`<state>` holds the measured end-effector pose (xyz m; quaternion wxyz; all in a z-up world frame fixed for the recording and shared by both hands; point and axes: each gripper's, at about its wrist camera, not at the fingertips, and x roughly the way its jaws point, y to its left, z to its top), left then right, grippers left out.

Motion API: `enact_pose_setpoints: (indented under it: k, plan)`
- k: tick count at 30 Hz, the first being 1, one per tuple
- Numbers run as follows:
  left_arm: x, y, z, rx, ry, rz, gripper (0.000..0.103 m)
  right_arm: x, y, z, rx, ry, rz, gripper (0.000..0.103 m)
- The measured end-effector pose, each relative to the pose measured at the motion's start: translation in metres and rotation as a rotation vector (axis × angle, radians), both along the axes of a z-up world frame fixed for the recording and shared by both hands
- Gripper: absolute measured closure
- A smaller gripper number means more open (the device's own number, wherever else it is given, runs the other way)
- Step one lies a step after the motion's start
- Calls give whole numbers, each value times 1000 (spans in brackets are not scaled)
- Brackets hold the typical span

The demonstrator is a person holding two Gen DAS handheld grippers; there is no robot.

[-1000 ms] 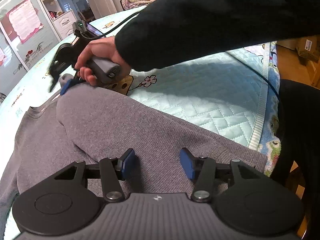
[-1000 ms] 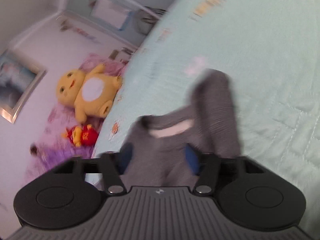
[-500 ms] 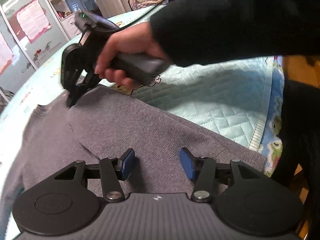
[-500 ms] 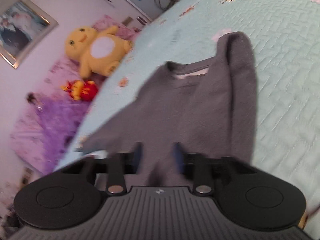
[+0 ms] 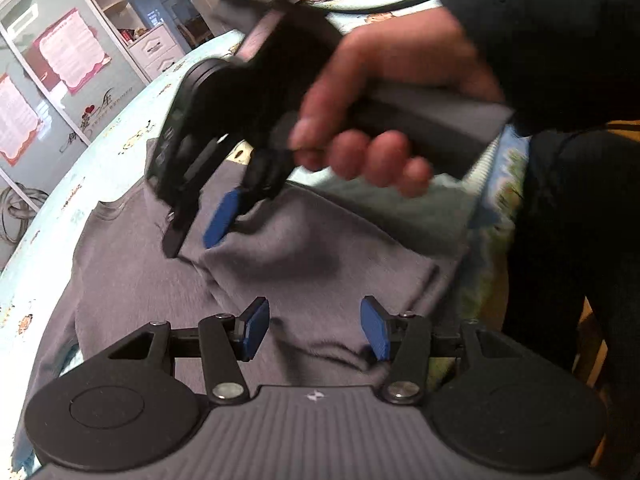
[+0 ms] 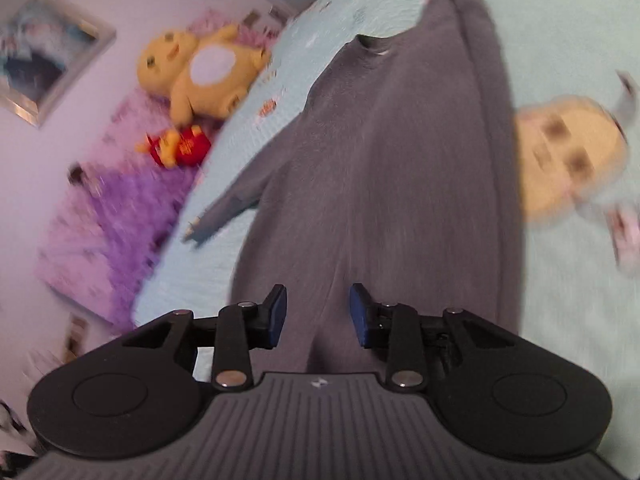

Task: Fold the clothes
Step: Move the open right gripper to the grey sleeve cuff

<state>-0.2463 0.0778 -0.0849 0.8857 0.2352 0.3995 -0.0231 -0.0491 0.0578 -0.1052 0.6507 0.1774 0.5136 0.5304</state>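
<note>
A grey sweater lies flat on the light blue quilt, collar at the far end and its right side folded in over the body. My left gripper hovers open just over the hem area, nothing between its blue pads. A hand holds my right gripper over the folded part, its fingers apart and pointing down at the cloth. In the right wrist view the sweater stretches away from the open right gripper, one sleeve sticking out to the left.
The quilt covers a bed; its near edge is at the right, by the person's dark sleeve and legs. A yellow plush toy, a small red toy and a purple blanket lie beyond the bed's far side.
The right gripper has pulled back from the sweater's shoulder toward the hem and the left gripper, and its fingers have spread wider. The left gripper has stayed put and open.
</note>
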Motion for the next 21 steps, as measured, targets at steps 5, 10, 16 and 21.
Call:
enact_pose_setpoints:
  k: [5,10,16,21]
  plan:
    - [-26,-1,-1,-42,19,33,37,-40,-25,0,9,55,-15,67]
    - [-50,6,-1,-112,19,101,37,-63,-69,-2,-16,48,6,67]
    - [-71,49,13,-232,-54,308,37,-93,-103,-6,-35,78,21,66]
    - [-82,111,23,-300,-149,571,36,-105,-104,21,-24,-2,32,55]
